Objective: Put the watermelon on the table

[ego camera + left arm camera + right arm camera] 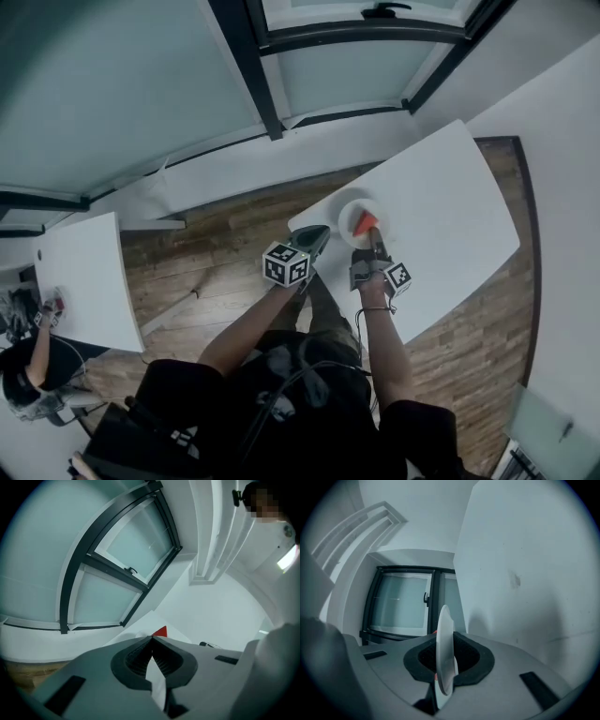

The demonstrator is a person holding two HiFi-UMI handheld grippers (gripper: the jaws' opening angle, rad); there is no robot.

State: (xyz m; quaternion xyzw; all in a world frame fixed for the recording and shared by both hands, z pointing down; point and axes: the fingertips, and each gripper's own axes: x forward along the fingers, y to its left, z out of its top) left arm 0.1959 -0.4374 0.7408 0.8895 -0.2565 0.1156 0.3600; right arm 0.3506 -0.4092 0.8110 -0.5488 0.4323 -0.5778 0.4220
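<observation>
White plate (344, 208) w/ watermelon (366, 223) clamped in R tongs (373, 242).

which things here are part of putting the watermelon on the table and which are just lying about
Part of the job:
- watermelon slice
- white plate carrying it
- right gripper, shut on the plate's rim
- left gripper, shut, beside the plate
- long white table

Just about:
- second table
- window
- another person, far left

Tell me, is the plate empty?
Not empty: the head view shows a red watermelon slice on the plate, whose rim the right gripper clamps.
</observation>
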